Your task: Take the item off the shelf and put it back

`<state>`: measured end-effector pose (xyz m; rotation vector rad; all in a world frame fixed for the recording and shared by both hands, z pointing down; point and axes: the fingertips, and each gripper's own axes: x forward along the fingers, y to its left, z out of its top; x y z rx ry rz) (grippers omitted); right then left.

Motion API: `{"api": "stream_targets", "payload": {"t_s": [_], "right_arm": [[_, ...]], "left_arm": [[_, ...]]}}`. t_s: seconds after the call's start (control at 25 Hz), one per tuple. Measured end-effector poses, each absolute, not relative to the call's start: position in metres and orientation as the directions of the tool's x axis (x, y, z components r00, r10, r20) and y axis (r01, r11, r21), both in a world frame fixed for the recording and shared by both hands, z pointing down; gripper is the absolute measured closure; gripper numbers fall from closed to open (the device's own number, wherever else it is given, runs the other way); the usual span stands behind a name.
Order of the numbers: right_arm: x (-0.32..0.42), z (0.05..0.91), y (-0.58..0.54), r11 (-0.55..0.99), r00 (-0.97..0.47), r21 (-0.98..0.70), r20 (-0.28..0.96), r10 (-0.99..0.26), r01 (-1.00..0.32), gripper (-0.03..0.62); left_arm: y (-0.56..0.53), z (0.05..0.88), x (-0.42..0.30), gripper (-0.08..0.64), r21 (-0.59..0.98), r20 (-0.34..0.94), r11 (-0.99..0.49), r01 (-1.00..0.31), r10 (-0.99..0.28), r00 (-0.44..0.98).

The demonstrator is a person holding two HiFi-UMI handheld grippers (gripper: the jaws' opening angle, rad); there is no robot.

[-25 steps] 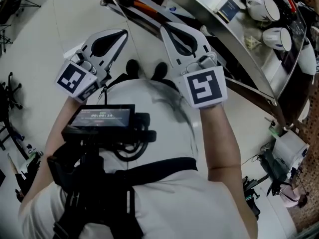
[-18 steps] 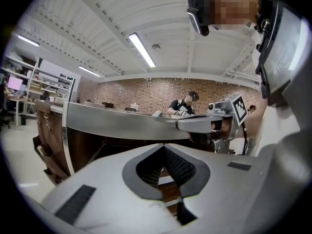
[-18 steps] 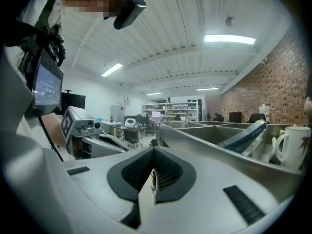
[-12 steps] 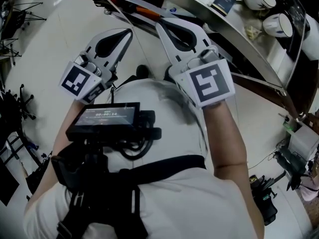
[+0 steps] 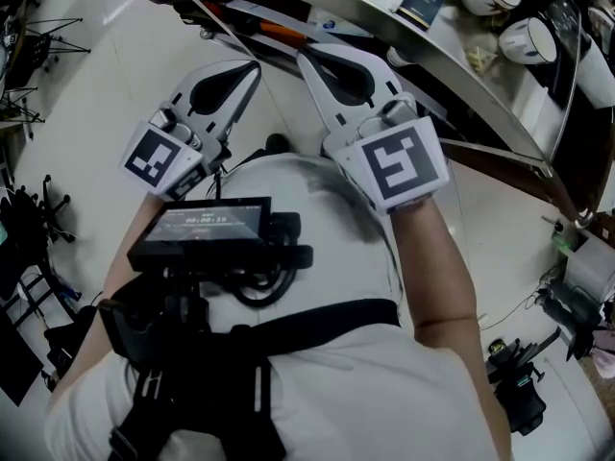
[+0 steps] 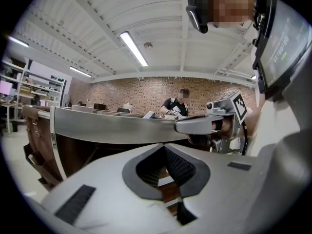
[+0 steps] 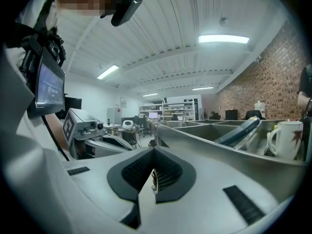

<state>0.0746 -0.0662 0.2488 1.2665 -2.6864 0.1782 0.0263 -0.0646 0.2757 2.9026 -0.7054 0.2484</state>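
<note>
Since a second ago the head view has swung, so the shelf (image 5: 485, 104) and its white mugs (image 5: 531, 38) sit nearer the top right corner, and both grippers have risen a little before the chest. From the head, the left gripper (image 5: 252, 66) and right gripper (image 5: 306, 59) are side by side, just short of the shelf's front edge and touching nothing. The mugs stand behind that edge, toward its right end. In the left gripper view the fingers are pressed together with nothing between them, and the shelf's edge lies ahead. In the right gripper view the fingers are likewise together and empty, with a leaf-printed mug (image 7: 287, 139) upright on the shelf to the right. Which item is meant I cannot tell, though a mug seems likely. For a clean pick, I judge the right fingers should spread before crossing the edge, then come in level at the mug's body, clear of its neighbour.
</note>
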Motion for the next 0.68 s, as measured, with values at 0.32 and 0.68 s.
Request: {"api": "stream_targets", "payload": {"t_s": [0.32, 0.68], "right_arm": [[0.0746, 0.2490, -0.0709, 0.633, -0.629, -0.045, 0.192, -0.754, -0.773, 0.588], [0.0724, 0.2487, -0.0727, 0.638, -0.634, -0.050, 0.189, -0.750, -0.769, 0.586]], "left_arm": [[-0.0699, 0.2766, 0.0249, 0.552, 0.098, 0.201, -0.878, -0.468, -0.443, 0.874], [-0.0737, 0.2766, 0.0246, 0.552, 0.099, 0.198, -0.876, -0.473, -0.448, 0.872]]}}
